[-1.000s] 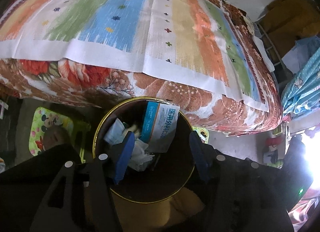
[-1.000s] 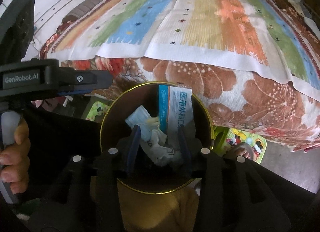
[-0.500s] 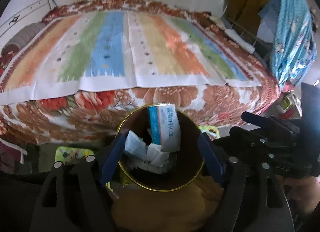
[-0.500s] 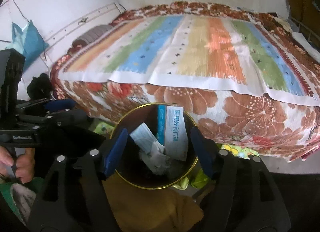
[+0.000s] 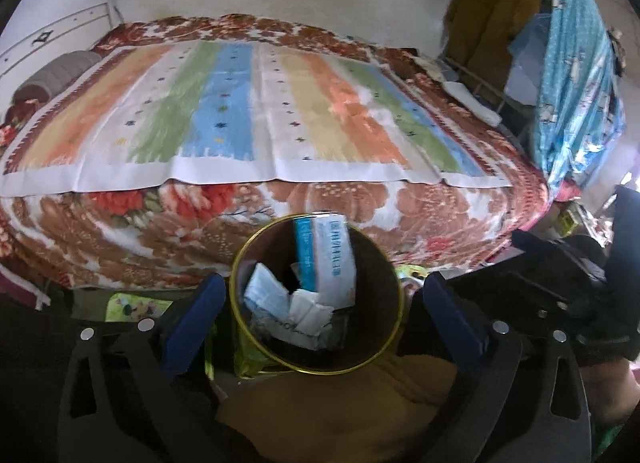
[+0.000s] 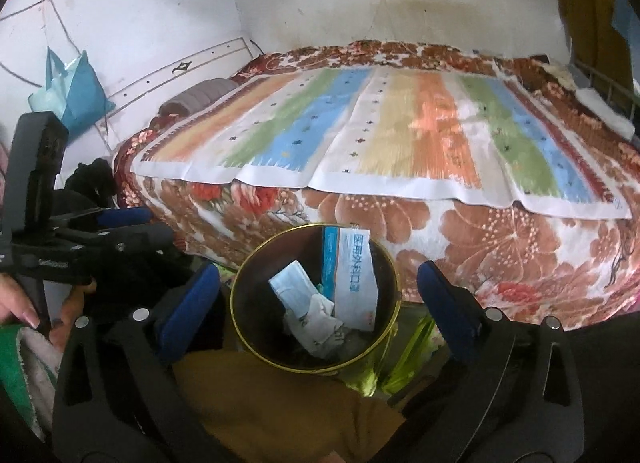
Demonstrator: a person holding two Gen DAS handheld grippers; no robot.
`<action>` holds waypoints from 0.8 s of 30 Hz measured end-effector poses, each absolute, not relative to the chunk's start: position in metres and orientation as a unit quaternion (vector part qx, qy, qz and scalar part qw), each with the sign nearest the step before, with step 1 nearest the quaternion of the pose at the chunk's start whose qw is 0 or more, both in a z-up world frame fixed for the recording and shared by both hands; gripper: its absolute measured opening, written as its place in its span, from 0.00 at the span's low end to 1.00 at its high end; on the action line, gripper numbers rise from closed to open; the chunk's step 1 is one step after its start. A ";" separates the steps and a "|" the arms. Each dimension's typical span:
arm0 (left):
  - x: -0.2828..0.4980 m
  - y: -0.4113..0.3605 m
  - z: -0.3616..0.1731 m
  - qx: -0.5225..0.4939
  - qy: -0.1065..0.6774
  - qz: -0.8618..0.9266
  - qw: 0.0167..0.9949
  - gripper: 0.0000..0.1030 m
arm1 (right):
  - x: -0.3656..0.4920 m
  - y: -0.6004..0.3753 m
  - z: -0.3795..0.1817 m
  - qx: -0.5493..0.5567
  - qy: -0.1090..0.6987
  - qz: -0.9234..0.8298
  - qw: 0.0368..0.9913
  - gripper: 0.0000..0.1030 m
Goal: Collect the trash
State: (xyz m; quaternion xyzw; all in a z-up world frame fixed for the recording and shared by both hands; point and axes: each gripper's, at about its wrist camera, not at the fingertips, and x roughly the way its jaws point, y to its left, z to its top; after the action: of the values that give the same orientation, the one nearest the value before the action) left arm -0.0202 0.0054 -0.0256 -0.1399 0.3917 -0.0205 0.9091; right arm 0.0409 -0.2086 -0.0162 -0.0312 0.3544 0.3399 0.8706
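Both tools, left and right, hang spread and empty above the gold-rimmed bin holding the mask packet and tissues; scan the bed before reaching.

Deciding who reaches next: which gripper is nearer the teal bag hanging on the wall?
Left. The left gripper sits just below the teal bag; the right gripper is farther right, over the trash bin.

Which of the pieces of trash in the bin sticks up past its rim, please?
The white-and-blue mask package, standing upright against the far wall of the gold-rimmed bin. The blue face mask and crumpled wrapper lie below the rim.
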 end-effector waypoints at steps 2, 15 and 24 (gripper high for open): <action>-0.020 0.005 -0.027 -0.139 0.394 -0.018 0.908 0.94 | 0.041 -0.208 -0.017 -0.026 0.357 0.344 0.868 0.91; -0.019 0.004 -0.029 -0.143 0.397 -0.004 0.907 0.94 | 0.036 -0.202 -0.018 -0.029 0.355 0.362 0.861 0.92; -0.019 -0.003 -0.031 -0.130 0.402 -0.014 0.906 0.94 | 0.039 -0.202 -0.021 -0.021 0.366 0.370 0.854 0.92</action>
State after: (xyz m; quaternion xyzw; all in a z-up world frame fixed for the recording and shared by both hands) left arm -0.0192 -0.0030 -0.0309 -0.1301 0.4019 -0.0141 0.9063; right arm 0.0395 -0.2017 -0.0208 -0.0212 0.3662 0.3698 0.8537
